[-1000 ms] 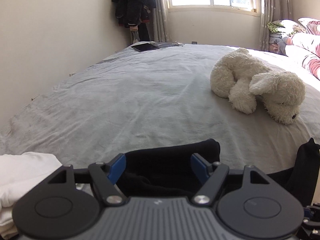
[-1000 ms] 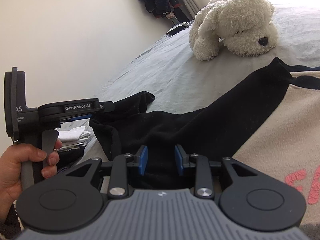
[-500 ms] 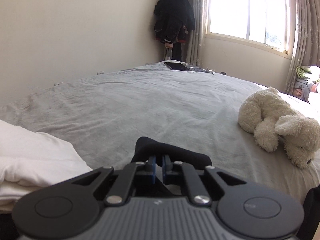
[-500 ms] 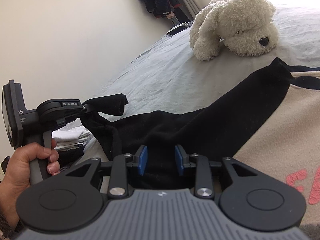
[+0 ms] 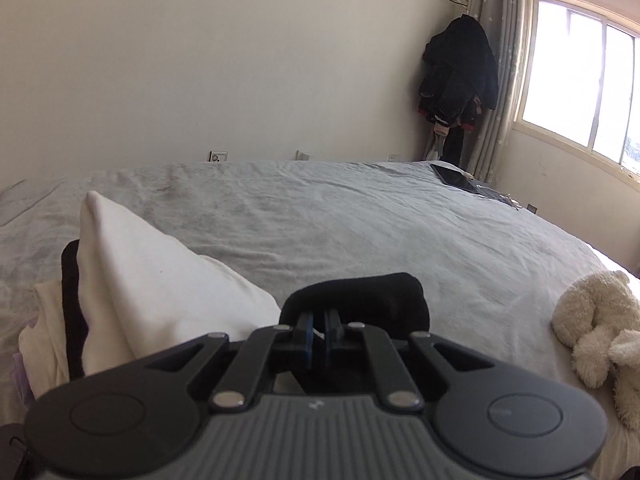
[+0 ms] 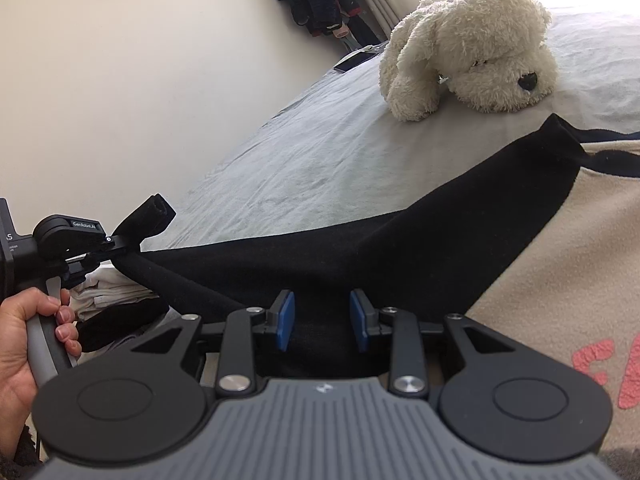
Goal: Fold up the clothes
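Black sleeve [image 6: 360,216] of beige sweater [image 6: 560,272] lay stretched across grey bed [image 5: 320,224]; cuff [image 5: 380,296] raised off sheet, pinched in left tool [image 5: 319,334], pads pressed together on it. Right tool [image 6: 322,320] spread wide, hovering over sleeve base. White folded stack [image 5: 140,292] at left. Plush dog [image 6: 472,44] beyond sleeve. Hand [image 6: 24,344] gripped left tool handle.

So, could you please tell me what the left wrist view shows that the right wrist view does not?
Only the left wrist view shows the window and the left gripper shut on the black sleeve. Only the right wrist view shows the open right gripper, the beige panel and a hand. Both show the plush dog and the grey bed.
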Demonstrator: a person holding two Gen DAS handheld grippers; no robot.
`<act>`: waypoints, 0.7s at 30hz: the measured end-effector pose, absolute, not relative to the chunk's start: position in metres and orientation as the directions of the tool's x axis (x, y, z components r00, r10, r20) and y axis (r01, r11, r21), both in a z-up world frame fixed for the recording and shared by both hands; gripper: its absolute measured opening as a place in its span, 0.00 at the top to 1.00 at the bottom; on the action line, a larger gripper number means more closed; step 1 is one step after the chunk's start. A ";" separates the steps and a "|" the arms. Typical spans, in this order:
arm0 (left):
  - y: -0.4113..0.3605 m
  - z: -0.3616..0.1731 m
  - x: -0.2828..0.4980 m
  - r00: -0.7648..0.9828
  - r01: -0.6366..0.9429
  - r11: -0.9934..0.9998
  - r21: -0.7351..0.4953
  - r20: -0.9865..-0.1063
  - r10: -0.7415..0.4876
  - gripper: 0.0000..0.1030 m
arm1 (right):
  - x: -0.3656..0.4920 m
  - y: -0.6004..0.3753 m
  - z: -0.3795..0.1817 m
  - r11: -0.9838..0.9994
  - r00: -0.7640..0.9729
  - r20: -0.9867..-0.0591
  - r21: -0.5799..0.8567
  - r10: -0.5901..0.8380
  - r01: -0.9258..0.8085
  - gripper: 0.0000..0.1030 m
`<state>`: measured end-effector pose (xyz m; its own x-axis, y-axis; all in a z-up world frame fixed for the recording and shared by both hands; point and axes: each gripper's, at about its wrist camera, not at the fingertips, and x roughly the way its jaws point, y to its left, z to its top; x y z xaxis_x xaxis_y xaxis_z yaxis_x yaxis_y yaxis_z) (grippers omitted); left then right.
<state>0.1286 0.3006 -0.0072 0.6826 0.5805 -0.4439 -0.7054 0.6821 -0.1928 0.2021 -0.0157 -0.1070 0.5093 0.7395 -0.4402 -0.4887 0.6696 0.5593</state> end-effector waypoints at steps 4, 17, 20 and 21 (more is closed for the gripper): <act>0.306 -0.009 0.123 0.647 -0.748 0.623 -0.228 -0.461 0.608 0.93 | 0.203 -0.016 -0.107 0.667 0.508 -0.439 0.563 0.741 -0.488 0.68; 0.308 0.013 0.098 0.624 -0.781 0.507 -0.363 -0.431 0.652 0.59 | 0.204 -0.015 -0.108 0.663 0.504 -0.436 0.566 0.745 -0.491 0.66; 0.313 0.021 0.099 0.643 -0.766 0.534 -0.358 -0.439 0.628 0.48 | 0.204 -0.015 -0.108 0.663 0.504 -0.436 0.564 0.746 -0.493 0.65; 0.315 0.022 0.102 0.652 -0.758 0.547 -0.356 -0.451 0.609 0.46 | 0.203 -0.014 -0.107 0.663 0.504 -0.436 0.563 0.746 -0.493 0.65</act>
<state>0.1016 0.3146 0.0220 0.6521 0.6093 -0.4511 -0.7575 0.5469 -0.3564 0.2031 -0.0144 -0.1075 0.5037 0.7456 -0.4363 -0.4934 0.6629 0.5631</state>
